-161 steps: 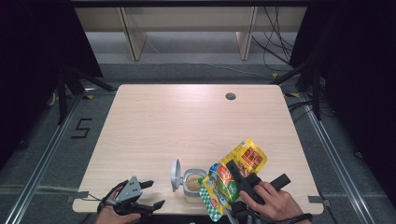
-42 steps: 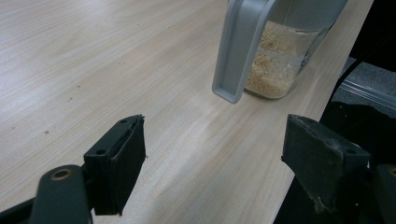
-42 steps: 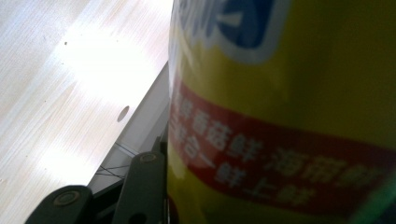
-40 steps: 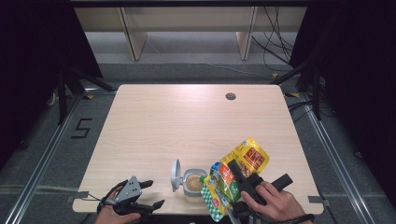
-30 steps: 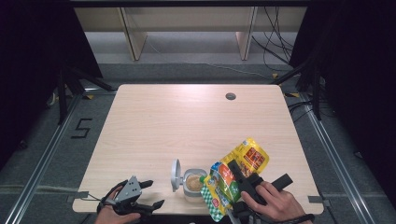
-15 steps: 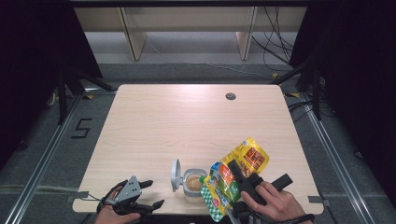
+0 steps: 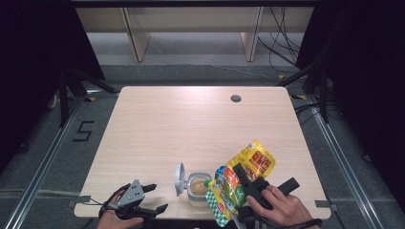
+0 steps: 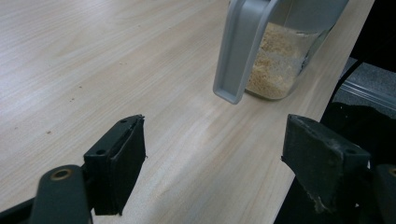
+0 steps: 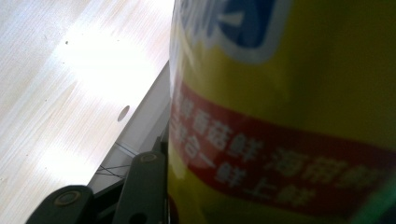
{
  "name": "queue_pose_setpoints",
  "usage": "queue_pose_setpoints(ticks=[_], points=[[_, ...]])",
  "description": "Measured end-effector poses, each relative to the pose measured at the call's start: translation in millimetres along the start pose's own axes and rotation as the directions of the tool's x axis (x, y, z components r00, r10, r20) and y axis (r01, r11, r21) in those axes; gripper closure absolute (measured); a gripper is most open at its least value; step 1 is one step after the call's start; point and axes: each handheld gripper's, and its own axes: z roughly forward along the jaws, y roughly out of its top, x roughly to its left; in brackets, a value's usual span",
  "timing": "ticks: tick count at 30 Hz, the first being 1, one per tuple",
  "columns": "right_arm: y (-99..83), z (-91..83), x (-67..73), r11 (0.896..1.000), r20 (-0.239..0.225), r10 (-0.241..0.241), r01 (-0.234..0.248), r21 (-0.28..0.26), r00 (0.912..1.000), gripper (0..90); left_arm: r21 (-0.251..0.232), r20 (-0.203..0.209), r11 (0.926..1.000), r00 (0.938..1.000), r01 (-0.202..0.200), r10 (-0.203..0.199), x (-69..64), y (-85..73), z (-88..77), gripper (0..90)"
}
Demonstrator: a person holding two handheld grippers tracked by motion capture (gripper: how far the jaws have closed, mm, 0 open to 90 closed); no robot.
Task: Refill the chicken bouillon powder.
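Right gripper is clamping the yellow pouch over the open jar; left gripper is resting wide, empty, near left.

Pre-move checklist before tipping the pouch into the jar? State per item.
1. Jar lid flipped open: ok.
2. Right gripper shut on yellow pouch: ok.
3. Pouch end over the jar mouth: ok, by the high view.
4. Pouch torn open: cannot tell.
5. Left gripper steadying the jar: not ok, jaws open, apart from it.
6. Jar clear of the table edge: not ok, close to the near edge.
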Motion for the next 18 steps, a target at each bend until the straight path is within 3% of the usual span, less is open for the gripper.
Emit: queue_pose_setpoints(ticks=[1,2,3,4,8,9,10,13,14,15,18], points=[[0.0,0.0,0.1,1.000,0.000,0.000,0.000,0.001,1.0000,63.3,-0.012,0.004,0.9998,0.9999,0.014,-0.014,-1.0,0.1,0.5,21.0],[0.0,-0.2,0.0,1.000,0.001,-0.001,0.001,0.001,1.0000,63.4,-0.002,0.004,1.0000,1.0000,-0.003,0.003,0.5,0.6,-0.6,21.0],[0.1,-0.3,-0.1,1.000,0.002,-0.006,0.006,-0.001,1.0000,63.4,-0.023,-0.001,0.9995,0.9998,0.020,-0.020,-1.0,0.5,0.9,21.0],[0.1,-0.2,-0.2,1.000,0.001,-0.007,0.007,-0.001,1.0000,63.4,-0.003,0.003,1.0000,1.0000,0.000,0.000,0.5,0.5,-0.2,21.0],[0.1,-0.2,0.0,1.000,0.002,-0.002,0.002,0.000,1.0000,63.5,-0.013,0.004,0.9999,1.0000,0.004,-0.004,0.3,0.5,0.3,21.0],[0.1,-0.1,0.1,1.000,0.001,-0.001,0.001,0.000,1.0000,63.4,-0.019,0.004,0.9996,0.9998,0.022,-0.022,-1.2,0.2,1.2,21.0],[0.2,-0.1,0.2,1.000,0.000,-0.001,0.001,0.000,1.0000,63.4,0.000,0.001,1.0000,1.0000,-0.001,0.001,0.0,0.1,-0.1,21.0],[0.2,-0.5,-0.2,1.000,0.002,-0.007,0.007,-0.001,1.0000,63.5,-0.006,0.003,1.0000,1.0000,0.000,0.000,0.4,0.6,0.0,21.0],[0.1,-0.3,-0.1,1.000,0.002,-0.007,0.007,-0.002,1.0000,63.5,-0.020,0.004,0.9995,0.9997,0.023,-0.022,-1.2,0.2,1.3,21.0],[0.0,-0.1,0.0,1.000,0.000,-0.003,0.003,0.000,1.0000,63.4,-0.001,0.002,1.0000,1.0000,0.000,0.000,0.0,0.1,0.1,21.0],[0.1,-0.3,0.0,1.000,0.001,-0.002,0.002,0.000,1.0000,63.5,-0.009,0.004,0.9999,1.0000,0.009,-0.009,-0.2,0.5,0.4,21.0]])
